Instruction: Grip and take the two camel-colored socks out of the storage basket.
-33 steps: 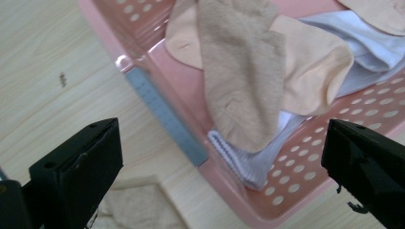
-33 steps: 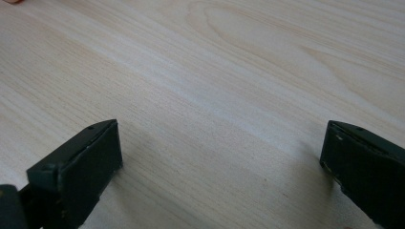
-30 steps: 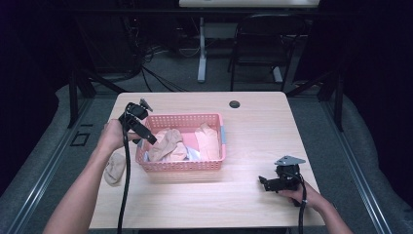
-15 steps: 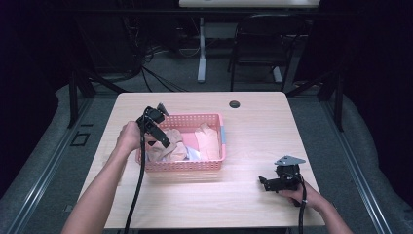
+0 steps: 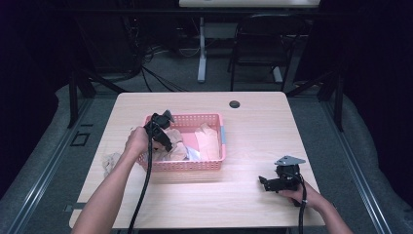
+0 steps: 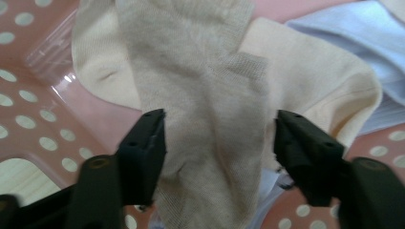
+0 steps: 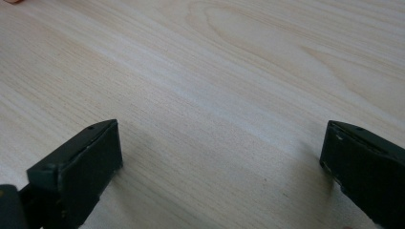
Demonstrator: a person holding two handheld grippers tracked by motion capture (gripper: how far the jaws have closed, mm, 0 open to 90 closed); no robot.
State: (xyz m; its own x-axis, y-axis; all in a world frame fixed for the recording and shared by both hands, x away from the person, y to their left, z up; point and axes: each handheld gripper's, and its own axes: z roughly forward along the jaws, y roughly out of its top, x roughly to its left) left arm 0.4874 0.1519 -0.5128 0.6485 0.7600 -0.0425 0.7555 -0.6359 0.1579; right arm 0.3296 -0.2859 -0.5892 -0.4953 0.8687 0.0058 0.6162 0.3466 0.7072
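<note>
A pink perforated basket (image 5: 195, 165) holding several socks and cloths sits left of the table's middle. My left gripper (image 5: 167, 144) dips into its left end. In the left gripper view, the left gripper (image 6: 219, 119) straddles a grey-beige sock (image 6: 205, 86) that lies over a cream sock (image 6: 329, 90). Its jaws have just been closing, and they stand at the sock's two edges without squeezing it. My right gripper (image 5: 263, 183) rests on the table at the front right, and in its own view the right gripper (image 7: 219, 138) is wide open over bare wood.
A beige cloth (image 5: 110, 163) lies on the table left of the basket. A light blue cloth (image 6: 363, 43) lies in the basket beside the socks. A black round cap (image 5: 234, 104) sits near the table's far edge. A chair (image 5: 258, 44) and cables stand behind the table.
My left gripper has moved right and down, from over the basket's left rim into the basket among the socks. The right gripper has stayed put.
</note>
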